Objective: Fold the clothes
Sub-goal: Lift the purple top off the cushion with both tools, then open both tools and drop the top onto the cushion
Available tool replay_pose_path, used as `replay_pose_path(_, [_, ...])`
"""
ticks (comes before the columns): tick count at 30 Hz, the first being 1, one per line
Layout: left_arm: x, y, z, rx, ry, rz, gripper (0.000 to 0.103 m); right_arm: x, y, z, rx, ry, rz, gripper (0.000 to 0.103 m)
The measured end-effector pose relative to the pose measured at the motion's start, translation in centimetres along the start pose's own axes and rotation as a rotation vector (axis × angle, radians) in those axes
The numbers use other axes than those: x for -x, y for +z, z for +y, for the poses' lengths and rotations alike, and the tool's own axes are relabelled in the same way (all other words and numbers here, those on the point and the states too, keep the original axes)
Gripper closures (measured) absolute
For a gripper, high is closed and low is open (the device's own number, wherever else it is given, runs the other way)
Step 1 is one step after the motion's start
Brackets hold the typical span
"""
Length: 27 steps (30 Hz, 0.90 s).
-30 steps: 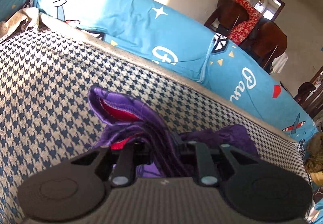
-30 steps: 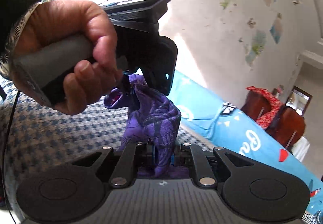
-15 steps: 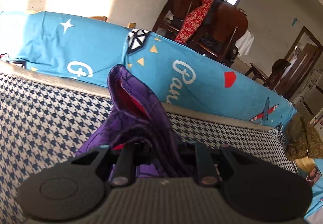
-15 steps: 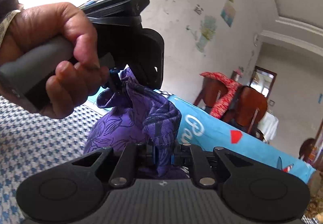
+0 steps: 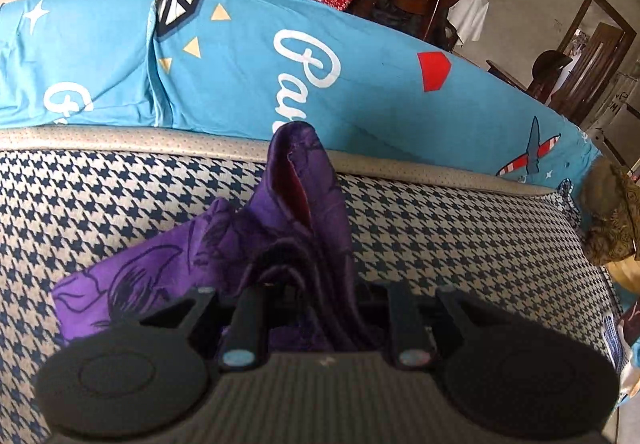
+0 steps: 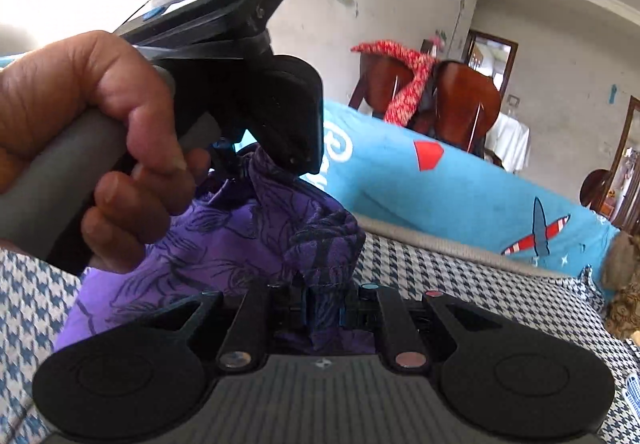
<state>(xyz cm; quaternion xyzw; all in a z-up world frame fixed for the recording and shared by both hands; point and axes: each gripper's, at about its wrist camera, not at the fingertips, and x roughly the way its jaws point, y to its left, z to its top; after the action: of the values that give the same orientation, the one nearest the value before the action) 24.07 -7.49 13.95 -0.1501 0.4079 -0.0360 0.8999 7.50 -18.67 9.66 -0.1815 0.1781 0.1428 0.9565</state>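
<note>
Currently my left claw (image 5: 316, 308) is clenched on a bunched fold of the purple floral garment (image 5: 288, 228), low centre of the left wrist view. One peak of the cloth stands up from the claw and shows a red lining; the rest trails toward the lower left over the houndstooth sofa seat (image 5: 460, 228). My right claw (image 6: 320, 304) is clenched on another bunch of the same garment (image 6: 240, 244), low centre of the right wrist view. In that view my left hand (image 6: 92, 140) fills the left half of the frame, wrapped around the grey handle of the other claw unit, whose fingers pinch the cloth at its top. The fabric hangs gathered between the two grips. A blue printed cover (image 5: 280, 56) runs across the sofa back. Wooden chairs (image 6: 460, 100) with a red patterned cloth (image 6: 404, 84) stand upper right.
</note>
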Motion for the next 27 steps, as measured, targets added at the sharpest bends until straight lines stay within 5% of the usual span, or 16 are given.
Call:
replay_pose_path(4, [-1.0,-0.2,-0.8,-0.021,-0.006,0.019,0.079,-0.7,-0.5,-0.4,-0.007,-0.017,0.032,0.091])
replay_pose_path(9, [-1.4,-0.4,-1.7,-0.028,-0.05,0.037,0.045,-3.2,-1.1,-1.9,-0.079,-0.025,0.125,0.086])
replay_pose_path(12, [-0.7,-0.3,-2.4,-0.035,-0.088,0.038,0.035,-3.8,-1.7,-2.8,-0.136,-0.056,0.189,0.079])
replay_pose_path(20, [3.4,0.7,-1.7,-0.055,-0.097,-0.018,0.027,-3.6,-2.5,-6.4,-0.241,-0.215,0.232,0.076])
replay_pose_path(27, [8.2,1.1,3.0,-0.073,0.027,-0.053,0.02,-1.8,-1.5,-8.1,-0.317,-0.064,0.12,0.076])
